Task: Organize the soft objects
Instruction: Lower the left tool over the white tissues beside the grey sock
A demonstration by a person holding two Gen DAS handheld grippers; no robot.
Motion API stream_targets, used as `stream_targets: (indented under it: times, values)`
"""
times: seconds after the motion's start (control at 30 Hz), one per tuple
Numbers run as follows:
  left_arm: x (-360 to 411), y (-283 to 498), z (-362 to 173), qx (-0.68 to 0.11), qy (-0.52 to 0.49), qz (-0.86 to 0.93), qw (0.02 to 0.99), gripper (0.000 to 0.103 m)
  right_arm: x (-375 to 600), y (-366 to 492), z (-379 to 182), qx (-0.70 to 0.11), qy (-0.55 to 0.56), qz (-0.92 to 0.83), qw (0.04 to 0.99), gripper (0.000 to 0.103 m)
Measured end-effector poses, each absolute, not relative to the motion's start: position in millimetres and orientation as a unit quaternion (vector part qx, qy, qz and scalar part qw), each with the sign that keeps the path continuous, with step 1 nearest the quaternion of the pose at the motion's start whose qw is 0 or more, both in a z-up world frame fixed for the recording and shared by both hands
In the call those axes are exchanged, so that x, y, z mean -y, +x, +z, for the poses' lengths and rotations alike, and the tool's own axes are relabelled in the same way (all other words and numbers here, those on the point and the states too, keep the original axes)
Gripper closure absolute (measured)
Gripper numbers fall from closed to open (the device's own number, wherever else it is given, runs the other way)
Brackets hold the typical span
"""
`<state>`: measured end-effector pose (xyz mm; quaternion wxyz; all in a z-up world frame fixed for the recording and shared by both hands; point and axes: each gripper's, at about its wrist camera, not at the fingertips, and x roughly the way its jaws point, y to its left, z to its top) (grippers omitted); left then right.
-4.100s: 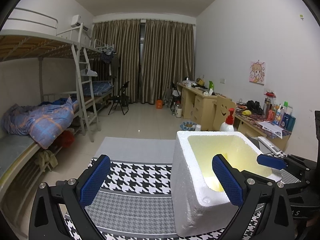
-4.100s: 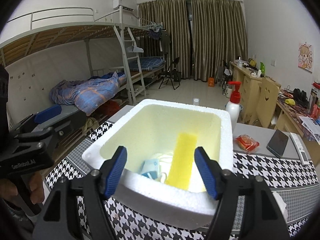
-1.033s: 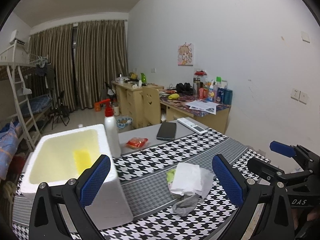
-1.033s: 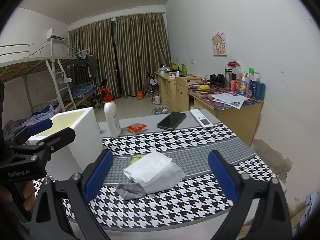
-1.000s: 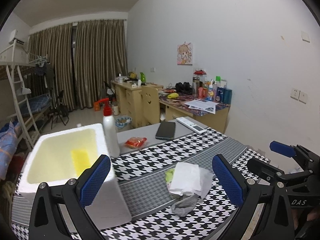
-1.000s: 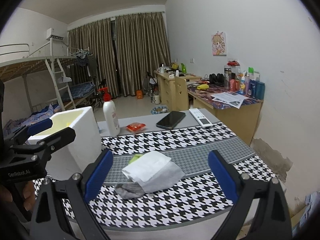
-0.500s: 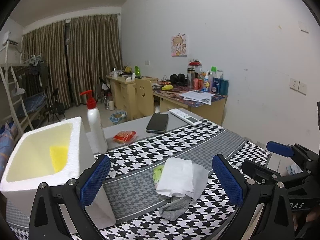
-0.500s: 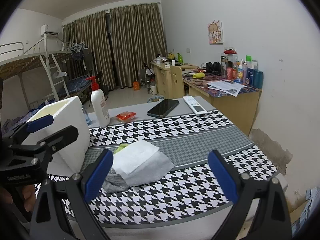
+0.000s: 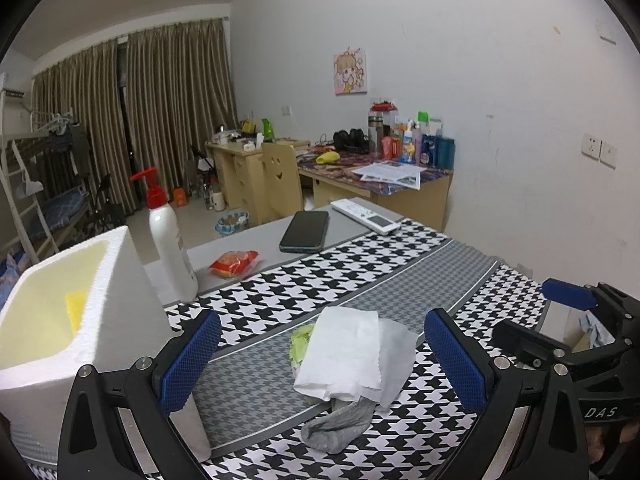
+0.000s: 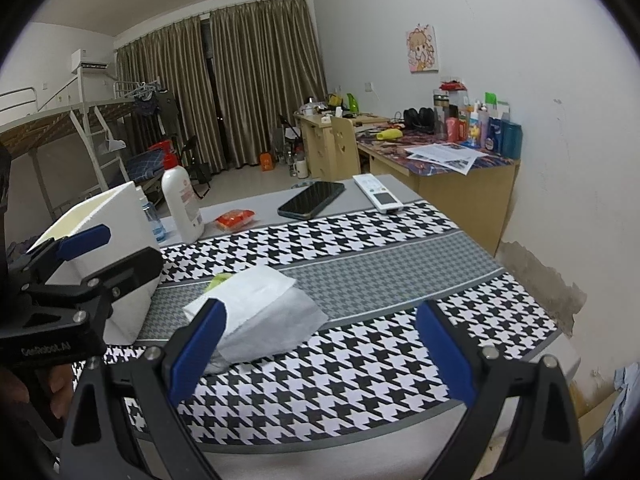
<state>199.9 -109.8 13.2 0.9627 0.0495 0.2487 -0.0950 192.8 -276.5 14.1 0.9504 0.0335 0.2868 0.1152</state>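
Observation:
A pile of soft things lies on the houndstooth cloth: a white tissue sheet (image 9: pixel 348 352) over a green cloth (image 9: pixel 300 338), with a grey sock (image 9: pixel 340 426) at the near side. It also shows in the right wrist view (image 10: pixel 260 300). A white foam box (image 9: pixel 60 312) with a yellow sponge (image 9: pixel 76 314) inside stands to the left. My left gripper (image 9: pixel 320 360) is open and empty, just short of the pile. My right gripper (image 10: pixel 320 348) is open and empty, right of the pile.
A white pump bottle (image 9: pixel 168 236), a red snack packet (image 9: pixel 234 262), a black phone (image 9: pixel 306 230) and a white remote (image 9: pixel 366 216) lie at the table's far side. The table edge (image 10: pixel 560 344) drops off at the right near the wall.
Both grippers have swung from the foam box round to the right and moved closer to the pile. Both stay open and empty.

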Motion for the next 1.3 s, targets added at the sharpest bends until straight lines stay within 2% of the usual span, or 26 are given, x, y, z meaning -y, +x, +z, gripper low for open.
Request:
stream_targets:
  times: [0.4,0.57,0.83,0.93,1.23,1.27,1.3]
  values:
    - [124,222,-12,-0.28,0.064,-0.094,0.953,0.002,292,205,1,-0.306,0.047,0.103,0.945,0.005]
    - [134,228,-20,-0.288,0.08,-0.1,0.949,0.01,296,210,-4,-0.311,0.05,0.1,0.944,0.005]
    - [146,237,-35,-0.319,0.104,-0.114,0.935,0.036,299,215,-10,-0.318,0.056,0.105,0.941,0.005]
    - [150,239,-41,-0.33,0.109,-0.117,0.931,0.04,301,217,-13,-0.321,0.06,0.106,0.939,0.005]
    - [168,242,-58,-0.354,0.146,-0.127,0.915,0.041,304,217,-17,-0.326,0.065,0.108,0.937,0.005]
    - [169,243,-60,-0.358,0.147,-0.127,0.913,0.043,305,217,-18,-0.326,0.066,0.108,0.937,0.005]
    - [169,244,-62,-0.361,0.148,-0.127,0.912,0.05,306,216,-18,-0.326,0.067,0.108,0.937,0.005]
